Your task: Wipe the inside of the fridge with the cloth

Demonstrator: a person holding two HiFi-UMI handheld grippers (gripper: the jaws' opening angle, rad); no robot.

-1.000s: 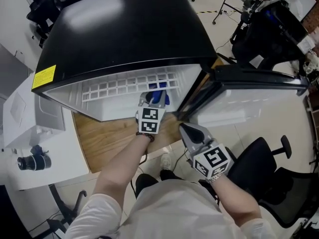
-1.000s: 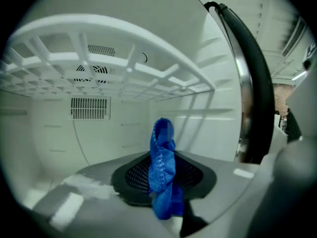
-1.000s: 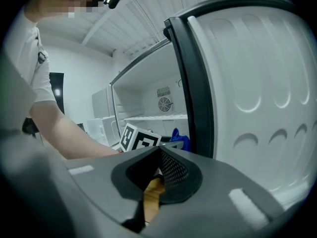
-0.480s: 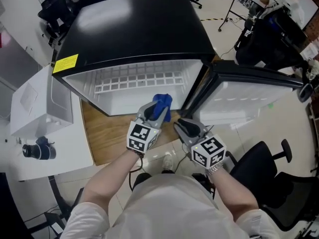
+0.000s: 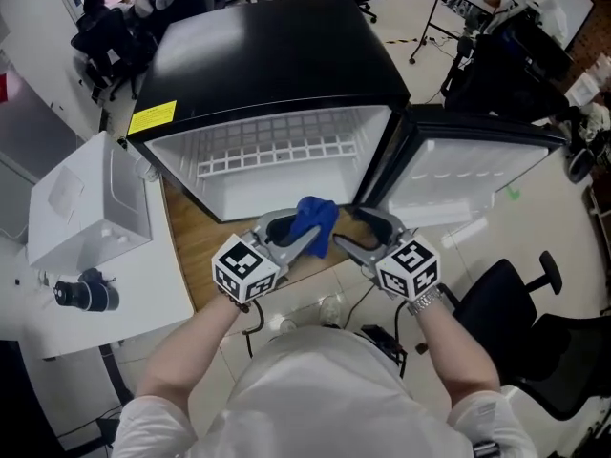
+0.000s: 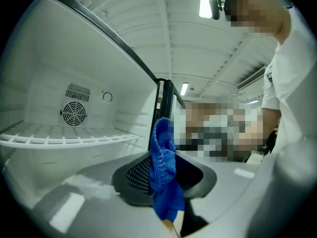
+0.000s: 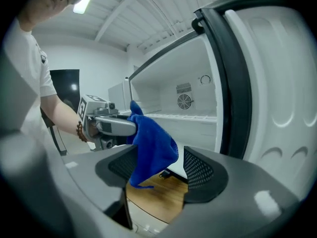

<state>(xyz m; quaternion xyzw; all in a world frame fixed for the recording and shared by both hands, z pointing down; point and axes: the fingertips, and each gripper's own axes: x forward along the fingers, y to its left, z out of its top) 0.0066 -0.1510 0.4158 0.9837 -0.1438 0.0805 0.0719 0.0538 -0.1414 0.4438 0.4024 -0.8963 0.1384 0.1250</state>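
Note:
The black fridge [image 5: 277,74] stands open, its white inside and wire shelf [image 5: 277,156] bare. Just outside it, my left gripper [image 5: 298,235] is shut on the blue cloth [image 5: 315,222], pinched between its pads [image 6: 163,167]. My right gripper [image 5: 359,234] faces it from the right. Its jaws have just been opening and stand wide. In the right gripper view the cloth [image 7: 151,150] hangs from the left gripper [image 7: 111,125] down between my right gripper's [image 7: 158,175] spread jaws, and neither pad presses on it.
The fridge door [image 5: 477,170] swings out to the right. A white box [image 5: 86,208] and a black lens-like object [image 5: 86,292] sit on the white table at left. A black office chair [image 5: 506,303] stands at right. Wooden board [image 5: 200,246] lies under the fridge.
My left gripper has drawn back out of the fridge and risen, cloth still in it. The right gripper has come beside the cloth and its jaws have spread apart.

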